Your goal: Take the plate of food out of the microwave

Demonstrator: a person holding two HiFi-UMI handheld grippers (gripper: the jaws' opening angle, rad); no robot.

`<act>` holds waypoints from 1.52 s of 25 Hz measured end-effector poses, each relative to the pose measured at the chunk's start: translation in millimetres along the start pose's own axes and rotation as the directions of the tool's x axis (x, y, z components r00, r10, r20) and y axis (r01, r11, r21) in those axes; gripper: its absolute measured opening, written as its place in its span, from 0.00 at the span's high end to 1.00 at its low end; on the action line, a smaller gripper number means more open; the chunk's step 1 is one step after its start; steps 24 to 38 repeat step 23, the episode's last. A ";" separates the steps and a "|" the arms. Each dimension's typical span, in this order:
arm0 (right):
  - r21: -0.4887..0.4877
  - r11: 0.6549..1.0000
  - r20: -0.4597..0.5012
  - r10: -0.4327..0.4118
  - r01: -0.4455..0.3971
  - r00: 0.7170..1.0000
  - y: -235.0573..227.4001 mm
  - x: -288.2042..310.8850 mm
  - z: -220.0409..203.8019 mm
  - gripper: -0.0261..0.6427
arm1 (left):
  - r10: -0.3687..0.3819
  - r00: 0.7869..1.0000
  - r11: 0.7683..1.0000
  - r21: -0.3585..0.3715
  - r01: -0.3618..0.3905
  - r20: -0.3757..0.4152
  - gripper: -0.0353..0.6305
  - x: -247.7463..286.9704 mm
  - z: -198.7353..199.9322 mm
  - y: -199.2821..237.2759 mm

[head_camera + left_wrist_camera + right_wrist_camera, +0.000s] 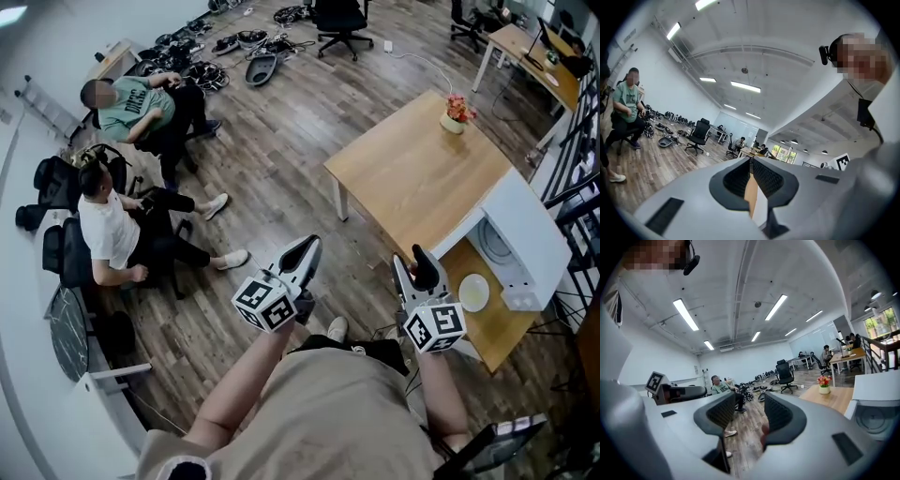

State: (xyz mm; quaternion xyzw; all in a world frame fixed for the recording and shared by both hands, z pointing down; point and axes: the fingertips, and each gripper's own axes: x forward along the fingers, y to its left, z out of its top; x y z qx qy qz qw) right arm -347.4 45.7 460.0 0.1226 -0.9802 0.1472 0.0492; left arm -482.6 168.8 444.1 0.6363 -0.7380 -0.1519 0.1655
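Left forearm (246, 375) and right forearm (441, 394) both reach forward, side by side. Grey-and-black left gripper (306, 248) is held about level, jaws closed together, nothing between them. Grey-and-black right gripper (419, 258) is tipped slightly down, jaws partly apart, empty.

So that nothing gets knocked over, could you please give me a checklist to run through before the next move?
1. Right tool empty, jaws apart: ok.
2. Left tool empty: ok, jaws together.
3. Plate outside the microwave, on the table: ok.
4. Food on the plate: cannot tell.
5. Tools near the plate: not ok, both held off the table's edge.
6. Flower pot clear of the plate: ok, far corner.
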 end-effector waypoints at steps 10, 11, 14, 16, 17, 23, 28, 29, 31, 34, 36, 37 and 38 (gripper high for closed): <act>0.009 1.000 -0.036 -0.022 0.022 0.999 27.6 24.1 -17.4 0.67 | -0.023 0.999 0.999 -0.037 0.022 -0.023 0.94 -20.4 -6.5 36.2; 0.013 1.000 -0.037 -0.025 0.025 0.999 28.9 25.8 -19.5 0.67 | -0.031 0.999 0.999 -0.037 0.030 -0.024 0.94 -20.9 -6.8 37.4; 0.020 0.999 -0.039 -0.030 0.031 0.999 32.7 32.0 -24.6 0.67 | -0.051 0.998 0.998 -0.040 0.050 -0.027 0.94 -21.1 -8.0 42.0; 0.021 0.999 -0.040 -0.029 0.030 0.999 36.8 37.7 -26.4 0.67 | -0.059 0.998 0.997 -0.046 0.058 -0.030 0.94 -21.5 -8.4 47.3; 0.021 0.999 -0.041 -0.027 0.028 0.999 39.4 40.7 -27.3 0.67 | -0.062 0.998 0.997 -0.049 0.060 -0.032 0.94 -22.2 -8.4 50.5; 0.026 1.000 -0.053 -0.015 0.016 0.998 56.2 54.9 -32.1 0.67 | -0.084 0.996 0.994 -0.072 0.081 -0.039 0.94 -28.2 -5.7 65.8; 0.026 1.000 -0.053 -0.015 0.016 0.998 56.2 54.9 -32.1 0.67 | -0.084 0.996 0.994 -0.072 0.081 -0.039 0.94 -28.2 -5.7 65.8; 0.026 1.000 -0.053 -0.015 0.016 0.998 56.2 54.9 -32.1 0.67 | -0.084 0.996 0.994 -0.072 0.081 -0.039 0.94 -28.2 -5.7 65.8; 0.026 1.000 -0.053 -0.015 0.016 0.998 56.2 54.9 -32.1 0.67 | -0.084 0.996 0.994 -0.072 0.081 -0.039 0.94 -28.2 -5.7 65.8; 0.026 1.000 -0.053 -0.015 0.016 0.998 56.2 54.9 -32.1 0.67 | -0.084 0.996 0.994 -0.072 0.081 -0.039 0.94 -28.2 -5.7 65.8; 0.026 1.000 -0.053 -0.015 0.016 0.998 56.2 54.9 -32.1 0.67 | -0.084 0.996 0.994 -0.072 0.081 -0.039 0.94 -28.2 -5.7 65.8; 0.026 1.000 -0.053 -0.015 0.016 0.998 56.2 54.9 -32.1 0.67 | -0.084 0.996 0.994 -0.072 0.081 -0.039 0.94 -28.2 -5.7 65.8; 0.026 1.000 -0.053 -0.015 0.016 0.998 56.2 54.9 -32.1 0.67 | -0.084 0.996 0.994 -0.072 0.081 -0.039 0.94 -28.2 -5.7 65.8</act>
